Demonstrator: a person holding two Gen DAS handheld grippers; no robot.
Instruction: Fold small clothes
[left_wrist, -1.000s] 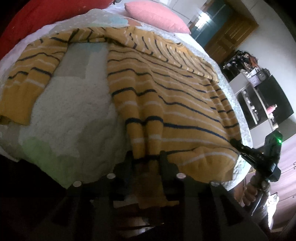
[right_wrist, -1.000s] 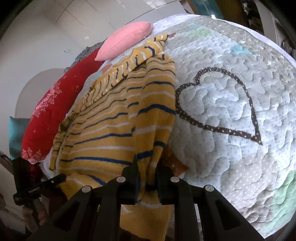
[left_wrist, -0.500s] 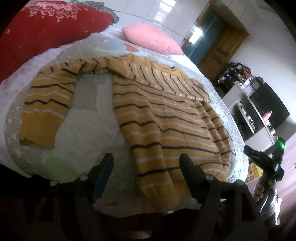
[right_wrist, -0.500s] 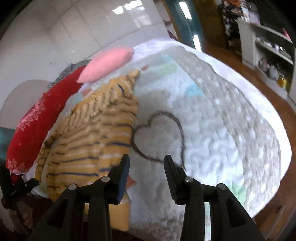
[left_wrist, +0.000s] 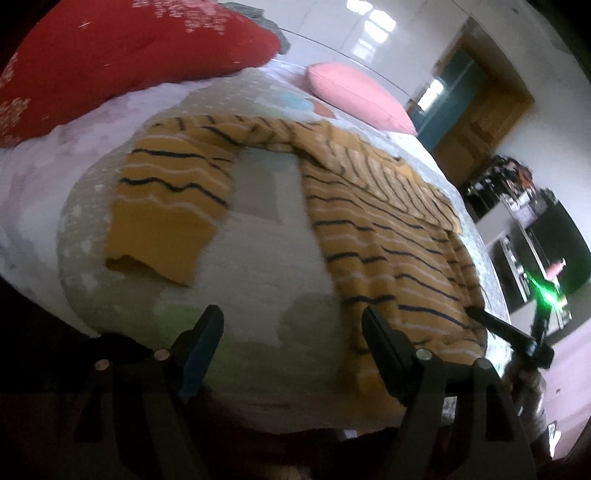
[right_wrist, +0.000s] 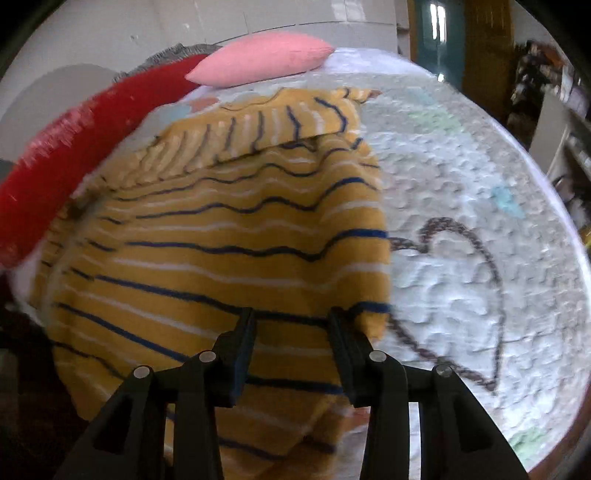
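Blur softened both views, and the lower rim of each was dark, so the near edge of the bed (left_wrist: 258, 376) could not be made out. The hem of the sweater (left_wrist: 388, 236) ran out of sight beneath the right gripper (right_wrist: 291, 321), and its lowest folds were hard to read.

From the left wrist view, the left gripper (left_wrist: 293, 325) hovered with its jaws spread wide and nothing between them; only the pale quilt (left_wrist: 258, 266) showed in the gap. The yellow striped sweater lay flat on the quilt: one sleeve (left_wrist: 166, 206) stretched out to the left of the jaws, the body to the right, its lower corner just beside the right-hand finger. Further right, the other gripper showed as a dark shape with a green light (left_wrist: 546, 295) at the sweater's far corner.

From the right wrist view, the right gripper's jaws were also released, parted over the sweater's (right_wrist: 221, 251) lower right part; whether the fingertips touched the cloth could not be told. A sleeve lay folded across the top of the body.

A red cushion (left_wrist: 122, 62) and a pink pillow (left_wrist: 362, 96) sat at the head of the bed, well apart from the jaws. A stitched heart outline (right_wrist: 495, 280) marked the quilt to the right of the sweater, and shelves (right_wrist: 569, 125) stood beyond the bed.
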